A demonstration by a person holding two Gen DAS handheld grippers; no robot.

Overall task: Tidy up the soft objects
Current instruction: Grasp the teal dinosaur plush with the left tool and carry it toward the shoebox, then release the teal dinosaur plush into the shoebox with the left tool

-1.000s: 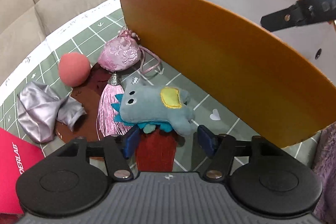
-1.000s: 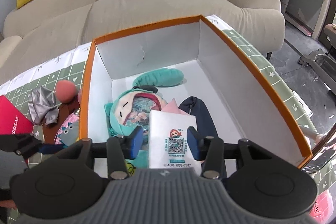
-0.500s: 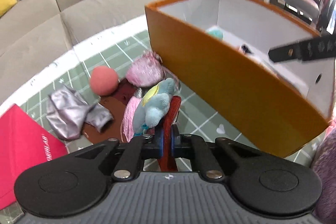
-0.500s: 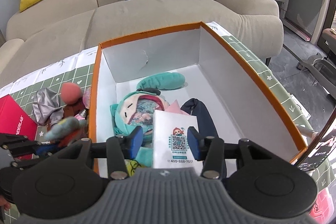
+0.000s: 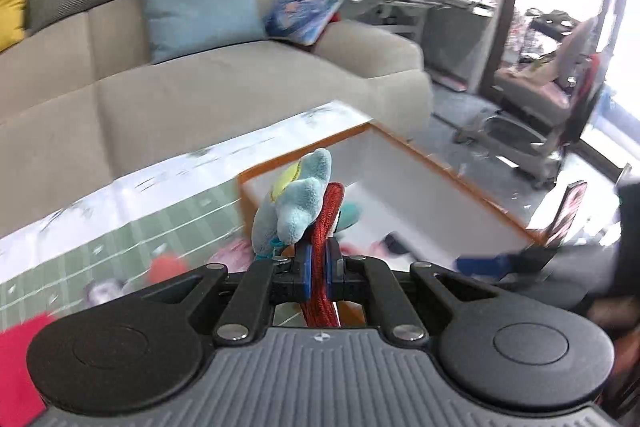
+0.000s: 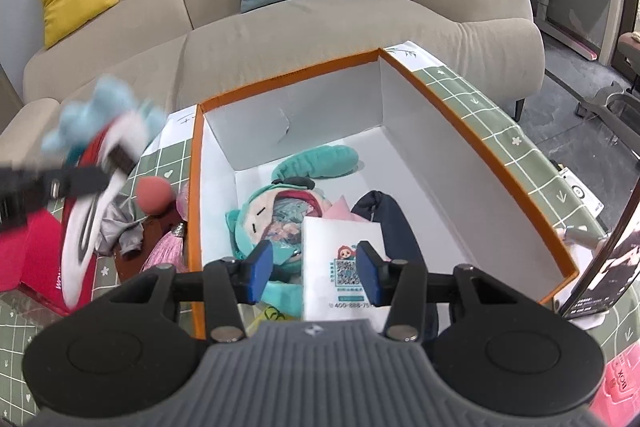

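My left gripper (image 5: 318, 269) is shut on the red strap of a small blue plush toy (image 5: 294, 205) and holds it in the air, to the left of the orange box (image 5: 452, 167). The toy also shows blurred at the left of the right wrist view (image 6: 100, 115). My right gripper (image 6: 314, 269) is open and empty above the near end of the orange box (image 6: 452, 119). The box holds a teal plush doll (image 6: 280, 211), a white packet (image 6: 344, 259) and a dark blue item (image 6: 396, 227).
On the green grid mat (image 6: 168, 155) left of the box lie a red ball (image 6: 154, 193), a silver cloth (image 6: 120, 223), a pink tassel pouch (image 6: 168, 247) and a red box (image 6: 36, 259). A beige sofa (image 6: 320, 23) stands behind. A phone stand (image 6: 600, 267) is at the right.
My left gripper shut on the toy's red strap and lifted the toy from the mat, up and toward the box. My right gripper stayed open over the box.
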